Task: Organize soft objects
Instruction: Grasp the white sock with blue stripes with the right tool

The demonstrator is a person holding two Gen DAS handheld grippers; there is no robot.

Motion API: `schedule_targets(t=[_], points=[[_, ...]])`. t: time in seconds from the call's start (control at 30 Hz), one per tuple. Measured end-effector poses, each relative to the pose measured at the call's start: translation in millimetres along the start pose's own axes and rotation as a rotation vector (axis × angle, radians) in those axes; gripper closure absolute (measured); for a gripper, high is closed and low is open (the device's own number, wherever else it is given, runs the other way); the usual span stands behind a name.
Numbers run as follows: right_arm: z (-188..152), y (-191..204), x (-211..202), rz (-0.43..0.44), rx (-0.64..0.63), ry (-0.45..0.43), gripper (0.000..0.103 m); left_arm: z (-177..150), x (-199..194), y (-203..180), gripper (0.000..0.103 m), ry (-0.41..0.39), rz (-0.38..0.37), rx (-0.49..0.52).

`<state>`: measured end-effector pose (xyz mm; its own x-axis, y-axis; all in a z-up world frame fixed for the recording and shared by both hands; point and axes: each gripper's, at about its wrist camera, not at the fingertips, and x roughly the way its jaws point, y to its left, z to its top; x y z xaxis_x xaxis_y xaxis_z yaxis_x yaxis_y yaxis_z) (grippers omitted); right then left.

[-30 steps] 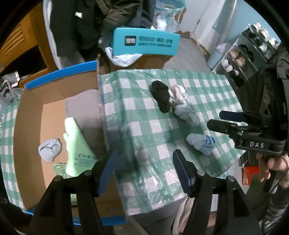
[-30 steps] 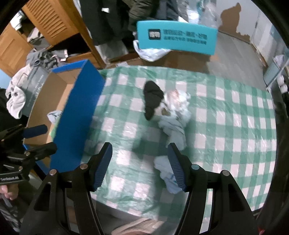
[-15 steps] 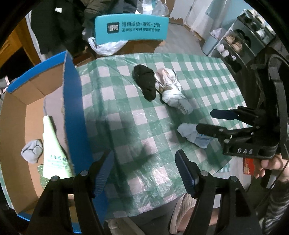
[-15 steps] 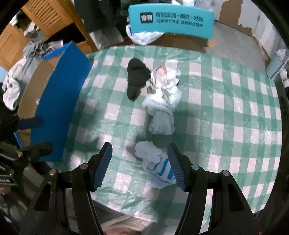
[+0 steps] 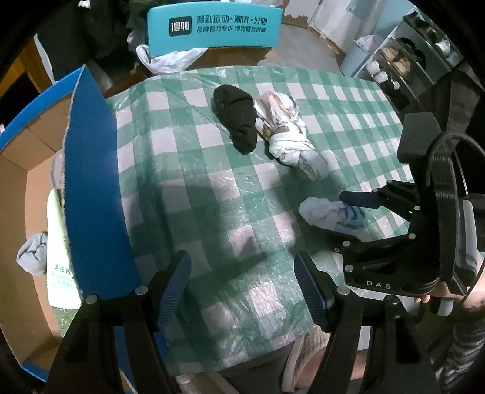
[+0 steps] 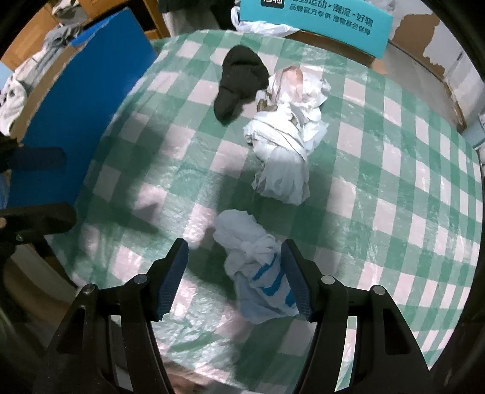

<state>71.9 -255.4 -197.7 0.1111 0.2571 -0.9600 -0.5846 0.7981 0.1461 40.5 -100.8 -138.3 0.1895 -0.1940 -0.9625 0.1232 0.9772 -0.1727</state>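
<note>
A white sock bundle with blue stripes lies on the green checked tablecloth. My right gripper is open and straddles it, the bundle lying against the right finger; it also shows in the left wrist view. A larger white cloth bundle and a black sock lie farther back. My left gripper is open and empty above the cloth near the table's front edge. A cardboard box with blue walls stands at the left and holds a grey sock ball.
A teal chair back with a white plastic bag stands behind the table. A shoe rack is at the far right. A pale green packet lies in the box. Clothes lie beyond the box.
My right gripper has dropped forward so its open fingers now straddle the blue-striped bundle. My left gripper has shifted right, away from the box and over the cloth.
</note>
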Motion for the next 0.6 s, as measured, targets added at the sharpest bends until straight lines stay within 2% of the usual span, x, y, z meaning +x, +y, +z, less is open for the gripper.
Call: schedule_targets(t=[0.2, 0.23, 0.27, 0.3, 0.6], points=[[-2, -6, 14, -0.002, 0.003, 0.040, 0.040, 5, 10, 5, 0.031, 0.016, -0.002, -0.021], [-3, -8, 15, 0.001, 0.009, 0.042, 0.044, 7, 11, 5, 0.031, 0.017, -0.002, -0.023], [-3, -10, 15, 0.007, 0.014, 0.044, 0.057, 8, 12, 5, 0.031, 0.018, -0.002, -0.024], [-3, -13, 15, 0.014, 0.025, 0.045, 0.058, 8, 12, 5, 0.031, 0.018, -0.001, -0.025], [1, -44, -18, 0.048, 0.138, -0.040, 0.060, 22, 19, 3, 0.031, 0.009, -0.005, -0.046]])
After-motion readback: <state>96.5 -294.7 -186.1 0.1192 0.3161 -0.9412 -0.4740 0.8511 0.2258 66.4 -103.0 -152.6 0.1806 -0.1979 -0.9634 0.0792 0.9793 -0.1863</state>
